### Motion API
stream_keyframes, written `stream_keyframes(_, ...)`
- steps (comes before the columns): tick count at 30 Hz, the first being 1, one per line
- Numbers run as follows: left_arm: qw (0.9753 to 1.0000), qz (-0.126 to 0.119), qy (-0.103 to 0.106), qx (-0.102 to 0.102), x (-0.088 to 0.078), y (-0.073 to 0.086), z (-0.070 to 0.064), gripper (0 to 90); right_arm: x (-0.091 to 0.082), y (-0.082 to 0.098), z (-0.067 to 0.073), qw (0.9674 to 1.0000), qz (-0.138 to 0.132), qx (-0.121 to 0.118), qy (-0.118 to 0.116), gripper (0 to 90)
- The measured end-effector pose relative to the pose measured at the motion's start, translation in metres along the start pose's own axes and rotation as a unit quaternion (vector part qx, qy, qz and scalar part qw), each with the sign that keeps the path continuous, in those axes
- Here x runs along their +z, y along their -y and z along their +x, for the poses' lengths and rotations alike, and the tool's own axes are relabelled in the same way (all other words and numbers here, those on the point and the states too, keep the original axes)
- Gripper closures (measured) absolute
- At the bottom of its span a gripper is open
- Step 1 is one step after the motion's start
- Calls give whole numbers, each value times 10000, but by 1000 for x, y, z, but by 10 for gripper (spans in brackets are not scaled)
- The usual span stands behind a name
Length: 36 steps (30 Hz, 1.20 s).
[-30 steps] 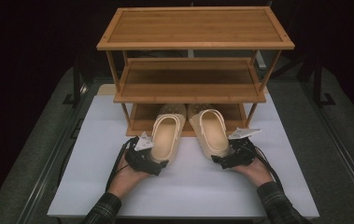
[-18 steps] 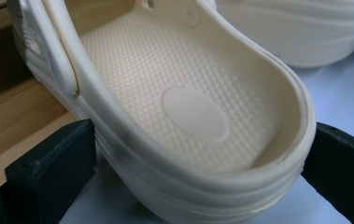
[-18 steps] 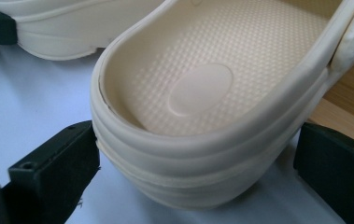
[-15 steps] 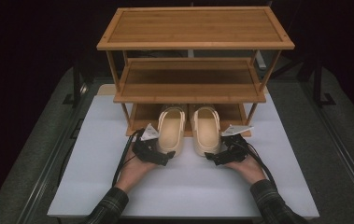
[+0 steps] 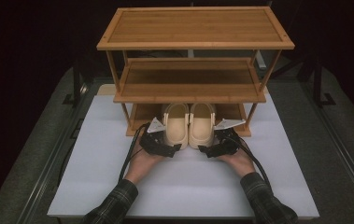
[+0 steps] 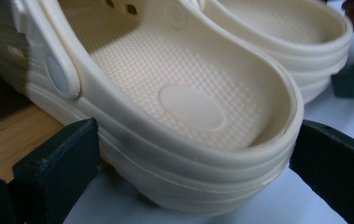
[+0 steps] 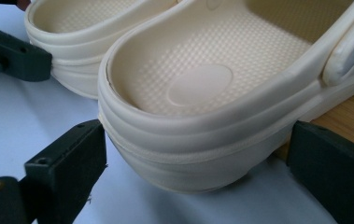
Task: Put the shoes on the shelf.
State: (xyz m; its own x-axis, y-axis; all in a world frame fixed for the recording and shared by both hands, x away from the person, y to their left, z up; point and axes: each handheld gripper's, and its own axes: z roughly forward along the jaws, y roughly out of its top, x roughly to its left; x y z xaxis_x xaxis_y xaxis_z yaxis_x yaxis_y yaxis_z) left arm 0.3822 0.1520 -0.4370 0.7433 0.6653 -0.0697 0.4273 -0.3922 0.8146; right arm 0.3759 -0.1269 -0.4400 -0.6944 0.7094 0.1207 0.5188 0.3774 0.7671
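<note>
Your left gripper [image 5: 174,148] straddles the heel of the left cream foam clog [image 5: 176,126], jaws apart, one touching its side, seemingly not clamped. Your right gripper [image 5: 206,150] likewise brackets the right cream foam clog [image 5: 201,125], jaws spread. Both clogs lie side by side, toes under the three-tier bamboo shoe rack [image 5: 193,28], heels on the white tabletop [image 5: 188,186].

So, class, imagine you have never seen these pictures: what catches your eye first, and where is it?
A pair of cream clogs sits side by side, toes tucked under the lowest shelf of a three-tier wooden rack on a white table. Just behind their heels, a person's hands hold the left tool and right tool. Up close, each tool's black jaws flank one heel with gaps showing.
</note>
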Motion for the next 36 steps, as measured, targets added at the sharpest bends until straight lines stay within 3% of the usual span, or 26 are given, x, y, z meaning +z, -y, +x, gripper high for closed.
stream_keyframes(9, 9999, -80, 36, -76, 5, -14, 14, 17, 4, -15, -9, 9999, -101, 32, 36, 54)
stream_keyframes(14, 10000, -27, -7, 8, 12, -20, 22, 17, 13, -17, -18, 9999, -123, 113, 33, 54)
stream_keyframes(20, 9998, -12, -44, -174, 23, -23, 30, 17, 22, -23, -25, 9997, -125, 47, 184, 56)
stream_keyframes(21, 9999, -59, -58, -147, 25, -23, 31, 16, 25, -23, -26, 9999, -29, 78, 152, 53)
stream_keyframes(26, 9997, -87, -60, -236, 32, -26, 34, 19, 27, -28, -33, 9996, -96, 115, 241, 47)
stream_keyframes(27, 9996, -114, -72, -251, 33, -26, 34, 19, 27, -29, -36, 9993, -208, 87, 289, 48)
stream_keyframes(29, 9997, -83, -141, -199, 34, -27, 33, 19, 27, -30, -39, 9989, -316, 152, 302, 56)
stream_keyframes(31, 9997, -69, -77, -218, 33, -27, 33, 19, 27, -28, -40, 9991, -242, 188, 277, 60)
stream_keyframes(33, 9998, -3, -162, -126, 32, -27, 33, 20, 26, -26, -40, 9991, -261, 211, 252, 73)
stream_keyframes(36, 9999, 64, -90, -75, 27, -27, 32, 21, 23, -27, -38, 9993, -298, 130, 188, 72)
